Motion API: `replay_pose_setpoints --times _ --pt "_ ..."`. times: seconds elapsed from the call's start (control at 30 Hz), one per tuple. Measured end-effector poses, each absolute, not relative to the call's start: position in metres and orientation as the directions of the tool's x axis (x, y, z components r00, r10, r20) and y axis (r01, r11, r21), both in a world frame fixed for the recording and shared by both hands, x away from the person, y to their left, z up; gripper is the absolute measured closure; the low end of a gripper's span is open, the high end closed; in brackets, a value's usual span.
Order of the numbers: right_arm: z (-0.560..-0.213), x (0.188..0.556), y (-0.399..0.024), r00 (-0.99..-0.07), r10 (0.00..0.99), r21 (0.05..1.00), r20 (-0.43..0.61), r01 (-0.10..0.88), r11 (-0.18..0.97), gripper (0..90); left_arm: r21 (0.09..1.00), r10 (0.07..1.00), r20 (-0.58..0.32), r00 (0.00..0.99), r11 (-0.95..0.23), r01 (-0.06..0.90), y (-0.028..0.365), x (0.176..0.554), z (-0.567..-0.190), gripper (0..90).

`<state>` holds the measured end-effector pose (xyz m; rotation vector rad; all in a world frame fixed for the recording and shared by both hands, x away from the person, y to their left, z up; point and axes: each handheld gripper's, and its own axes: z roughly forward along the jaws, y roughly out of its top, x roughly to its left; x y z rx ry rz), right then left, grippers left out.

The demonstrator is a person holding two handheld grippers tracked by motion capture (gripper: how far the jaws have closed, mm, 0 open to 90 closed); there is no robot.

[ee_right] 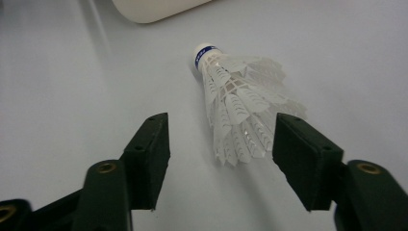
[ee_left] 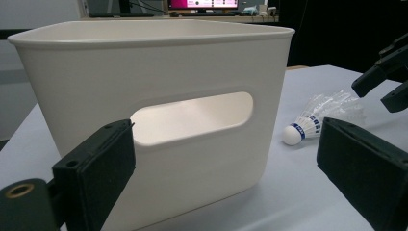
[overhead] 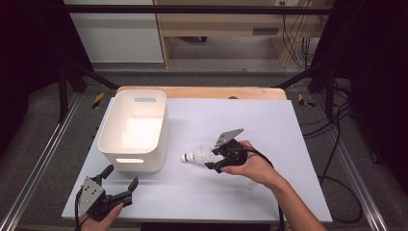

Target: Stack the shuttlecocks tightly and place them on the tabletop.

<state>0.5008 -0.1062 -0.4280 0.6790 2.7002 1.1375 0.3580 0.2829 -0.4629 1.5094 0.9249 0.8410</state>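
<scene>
On the white table point(overhead: 269, 120), just right of the white bin point(overhead: 133, 130), a shuttlecock point(overhead: 198, 156) lies on its side, its cork nose toward the bin and its feathered skirt toward the right gripper point(overhead: 217, 155). In the right gripper view the shuttlecock point(ee_right: 235, 103) has its skirt end between the two black pads, which stand apart on either side without pressing on it, so nothing is gripped. The left gripper point(overhead: 119, 179) rests near the table's front-left corner, jaws spread wide and holding nothing; its own view faces the bin point(ee_left: 154, 96) and its handle slot. The shuttlecock looks very light, and its thin, springy skirt would probably crush or splay under a hard squeeze, while the round cork could roll or slip out. The safest hold is likely low on the skirt near the blue band, where the vanes are stiffest, with a gentle close.
</scene>
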Motion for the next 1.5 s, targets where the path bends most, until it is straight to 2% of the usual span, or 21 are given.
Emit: replay_pose_setpoints --times 0.1,0.13,0.17,0.3,0.63,0.93,1.13,1.17,1.2,1.3,1.4,1.43,1.5 --pt "-0.426 0.499 -0.108 -0.878 0.477 0.714 0.031 0.353 0.604 28.4 0.992 0.898 0.019 0.439 -0.072 0.105 0.283 0.358 -0.463 6.4" --pt "-0.426 0.499 -0.108 -0.878 0.477 0.714 0.031 0.353 0.604 28.4 0.992 0.898 0.019 0.439 -0.072 0.105 0.283 0.358 -0.463 6.4" --pt "-0.425 0.498 -0.110 -0.869 0.494 0.716 0.027 0.361 0.597 23.9 0.992 0.899 0.019 0.439 -0.072 0.104 0.283 0.358 -0.463 6.3" --pt "-0.420 0.495 -0.114 -0.848 0.531 0.731 0.011 0.369 0.574 18.5 0.992 0.899 0.018 0.438 -0.071 0.105 0.283 0.358 -0.463 6.4" --pt "-0.408 0.474 -0.133 -0.797 0.603 0.785 -0.026 0.358 0.506 12.0 0.992 0.900 0.018 0.436 -0.072 0.108 0.283 0.358 -0.463 6.4" --pt "-0.408 0.451 -0.152 -0.765 0.643 0.808 -0.047 0.349 0.474 11.8 0.991 0.899 0.022 0.436 -0.078 0.110 0.282 0.358 -0.464 6.4" --pt "-0.413 0.435 -0.163 -0.740 0.670 0.811 -0.061 0.355 0.465 17.2 0.991 0.900 0.023 0.434 -0.079 0.112 0.282 0.359 -0.464 6.4" --pt "-0.415 0.430 -0.167 -0.737 0.673 0.815 -0.065 0.350 0.462 26.4 0.990 0.901 0.023 0.434 -0.079 0.113 0.283 0.358 -0.465 6.4" --pt "-0.415 0.430 -0.167 -0.737 0.673 0.815 -0.065 0.350 0.462 26.4 0.990 0.901 0.023 0.434 -0.079 0.113 0.283 0.358 -0.465 6.4" --pt "-0.417 0.423 -0.173 -0.725 0.685 0.823 -0.066 0.349 0.449 42.0 0.990 0.901 0.024 0.433 -0.081 0.114 0.283 0.359 -0.465 6.4" --pt "-0.419 0.419 -0.178 -0.717 0.694 0.821 -0.066 0.356 0.446 53.7 0.990 0.902 0.023 0.431 -0.080 0.115 0.283 0.358 -0.465 6.4" --pt "-0.419 0.419 -0.178 -0.717 0.694 0.821 -0.066 0.356 0.446 53.7 0.990 0.902 0.021 0.431 -0.078 0.115 0.284 0.358 -0.465 6.4" --pt "-0.423 0.414 -0.180 -0.717 0.695 0.816 -0.055 0.369 0.445 63.7 0.990 0.903 0.020 0.430 -0.077 0.115 0.284 0.358 -0.465 6.4"
